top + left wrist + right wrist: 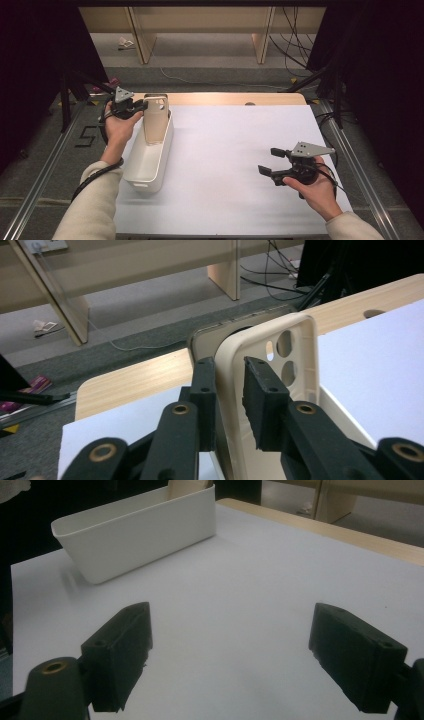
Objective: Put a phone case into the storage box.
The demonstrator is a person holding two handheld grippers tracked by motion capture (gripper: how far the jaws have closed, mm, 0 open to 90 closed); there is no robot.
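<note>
Item: beige phone case [155, 120], standing upright at the far end of the white bin [145, 172], leaning against its end wall. Left claw [142, 106] is sitting astride the case's upper side edge; in the left gripper view one pad [205, 400] is lying against the outer face, while the other pad [262, 405] is standing just off the inner face, so the claw [232, 402] is reading as loosened, not clamping. Right claw [272, 161] is hovering wide open over bare sheet, holding nothing, well apart from the bin; the right gripper view is confirming the spread claw [250, 655]. Risks, as judged: with the grip slack, the case is likely resting on the bin wall alone, and a sideways pull-out could drag a pad along its rim and tip it flat into the bin or over the wall. A lifting claw catching the camera cut-outs [285, 345] could carry the case up with it. The light bin may also be sliding if nudged. Edges and room: the bin is sitting close to the left edge of the white surface [235, 150], its far end near the wooden back strip [225, 98], leaving little margin leftward; the middle and right of the surface are offering broad open room, and straight up looks the safest exit.
</note>
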